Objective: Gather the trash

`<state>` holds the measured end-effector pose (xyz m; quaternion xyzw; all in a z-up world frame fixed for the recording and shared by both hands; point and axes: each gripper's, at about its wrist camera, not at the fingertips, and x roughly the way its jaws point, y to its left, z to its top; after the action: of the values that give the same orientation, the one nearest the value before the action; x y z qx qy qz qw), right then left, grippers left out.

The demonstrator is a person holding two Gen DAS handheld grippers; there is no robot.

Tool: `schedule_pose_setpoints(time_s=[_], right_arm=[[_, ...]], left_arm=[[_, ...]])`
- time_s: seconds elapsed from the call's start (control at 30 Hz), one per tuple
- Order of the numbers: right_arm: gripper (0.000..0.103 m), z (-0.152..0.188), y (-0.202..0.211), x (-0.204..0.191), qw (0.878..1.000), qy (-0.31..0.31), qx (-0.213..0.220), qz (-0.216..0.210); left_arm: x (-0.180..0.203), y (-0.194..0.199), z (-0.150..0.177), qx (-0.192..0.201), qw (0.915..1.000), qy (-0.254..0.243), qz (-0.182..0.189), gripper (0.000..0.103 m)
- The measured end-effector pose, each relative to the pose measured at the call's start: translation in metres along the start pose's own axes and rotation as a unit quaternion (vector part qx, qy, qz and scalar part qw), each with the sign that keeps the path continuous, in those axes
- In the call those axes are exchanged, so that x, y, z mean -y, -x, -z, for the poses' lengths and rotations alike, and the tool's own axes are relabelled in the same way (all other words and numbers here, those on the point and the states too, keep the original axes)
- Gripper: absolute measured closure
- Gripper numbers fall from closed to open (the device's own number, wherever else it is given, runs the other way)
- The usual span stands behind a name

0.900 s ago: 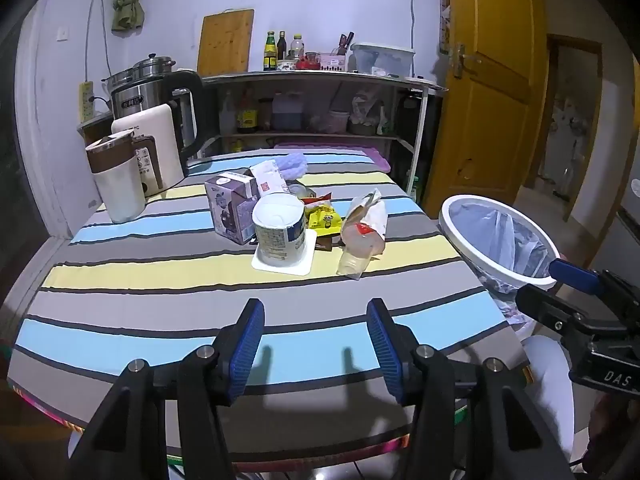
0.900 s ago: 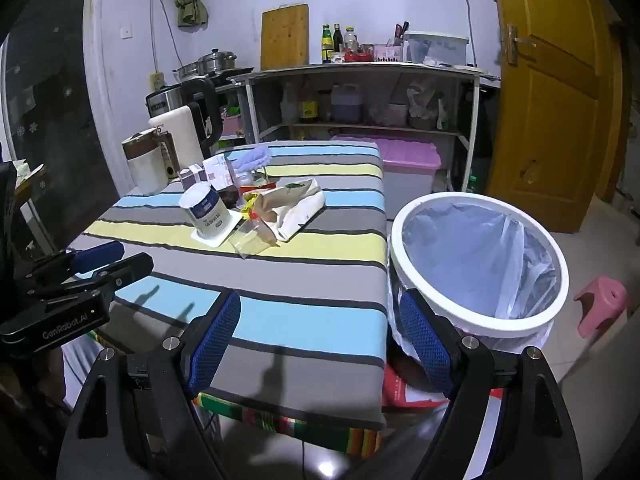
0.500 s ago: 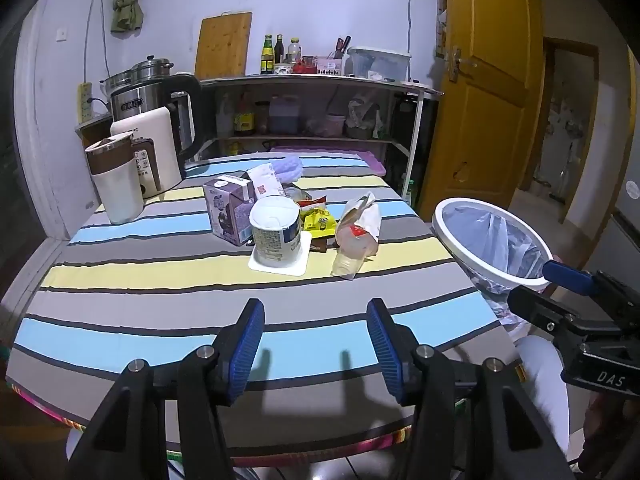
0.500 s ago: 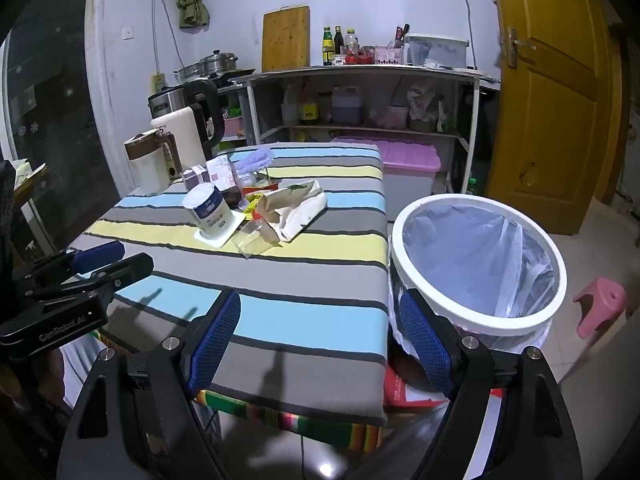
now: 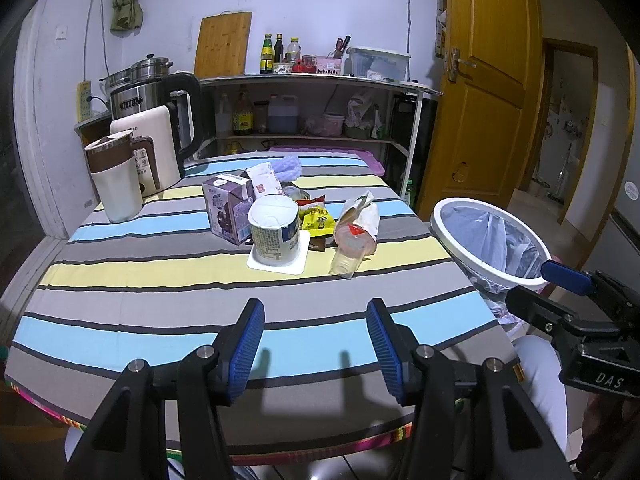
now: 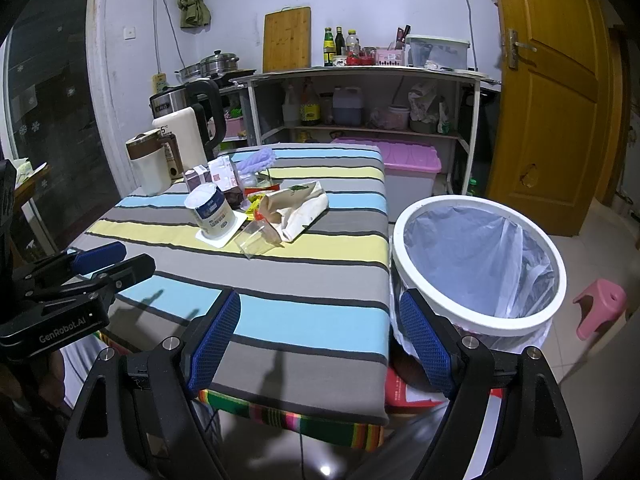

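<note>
Trash lies in a cluster mid-table: a white yoghurt tub (image 5: 274, 234) (image 6: 211, 216) on its lid, a purple carton (image 5: 228, 212), a yellow snack wrapper (image 5: 317, 220), a crumpled paper bag (image 5: 357, 222) (image 6: 298, 206) and a clear plastic cup (image 5: 347, 263) (image 6: 258, 240). A white bin (image 5: 490, 248) (image 6: 478, 264) with a pale liner stands off the table's right side. My left gripper (image 5: 316, 340) hangs open over the near table edge, well short of the trash. My right gripper (image 6: 320, 340) is open wide above the table's near right corner, beside the bin. Nothing is between either pair of fingers.
A striped cloth covers the table (image 5: 160, 280). A cream jug (image 5: 114, 178) and kettles (image 5: 156, 128) stand at the back left. Behind are a shelf unit (image 5: 312, 108), a pink storage box (image 6: 400, 164), a wooden door (image 5: 484, 92) and a pink stool (image 6: 600, 308).
Both grippers have drawn back slightly from the table and tilted a little; the trash and bin look marginally farther. Nothing was gripped or moved.
</note>
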<state>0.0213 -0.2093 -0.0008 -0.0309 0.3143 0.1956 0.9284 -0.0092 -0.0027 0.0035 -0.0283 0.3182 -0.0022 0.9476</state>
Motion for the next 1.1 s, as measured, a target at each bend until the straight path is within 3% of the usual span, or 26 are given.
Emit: schedule_pose_setpoints(time_s=[1.1], right_arm=[[0.021, -0.0007, 0.0042, -0.0040, 1.000, 0.001, -0.002, 0.001]], left_arm=[[0.0002, 0.0026, 0.0023, -0.005, 1.0000, 0.003, 0.003, 0.050]])
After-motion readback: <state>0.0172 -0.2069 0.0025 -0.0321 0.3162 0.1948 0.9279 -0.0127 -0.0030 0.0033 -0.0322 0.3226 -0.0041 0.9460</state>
